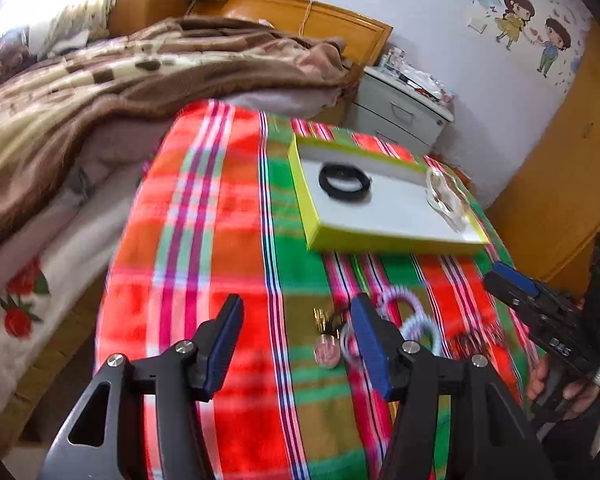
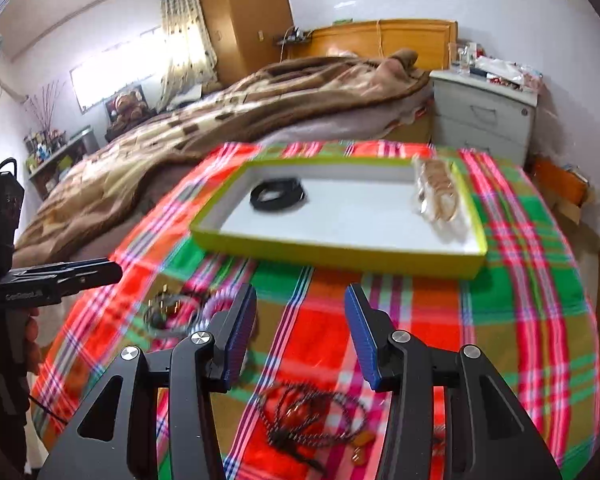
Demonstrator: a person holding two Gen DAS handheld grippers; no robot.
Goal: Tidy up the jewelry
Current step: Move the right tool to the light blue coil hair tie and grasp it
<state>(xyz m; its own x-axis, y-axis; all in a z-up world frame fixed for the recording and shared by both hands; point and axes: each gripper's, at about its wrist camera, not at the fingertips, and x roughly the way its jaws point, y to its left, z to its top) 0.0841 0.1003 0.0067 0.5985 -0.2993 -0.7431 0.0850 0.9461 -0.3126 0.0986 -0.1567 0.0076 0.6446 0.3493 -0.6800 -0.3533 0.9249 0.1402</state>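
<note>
Jewelry lies in two places on the counter point(image 2: 532, 264), which wears a bright checked cloth point(image 1: 228, 240) of red, green and orange. A black bracelet point(image 2: 278, 196) sits at about 10 o'clock inside the shallow yellow-green tray point(image 2: 340, 254), and a see-through beaded piece point(image 2: 438, 192) rests by the tray's 3 o'clock wall. Outside the tray, on the cloth, a pale coiled band point(image 1: 412, 320) and a small gold and clear charm point(image 1: 326, 340) lie together, and a dark beaded necklace point(image 2: 312, 412) lies apart from them, close to the counter's near edge.

The left claw point(image 1: 296, 344) points down at a slant, its jaws wide apart with nothing between them. The coiled band shows just past its right finger. The right claw point(image 2: 300, 332) also tilts down, jaws apart and holding nothing, with the dark necklace on the cloth below it. A hand point(image 1: 556, 384) grips its handle at 4 o'clock in the left view.

Behind the counter is a bed with a brown blanket point(image 2: 228, 120). A grey drawer cabinet point(image 2: 484, 116) stands at 2 o'clock, and a sunny window point(image 2: 116, 76) at 10 o'clock.
</note>
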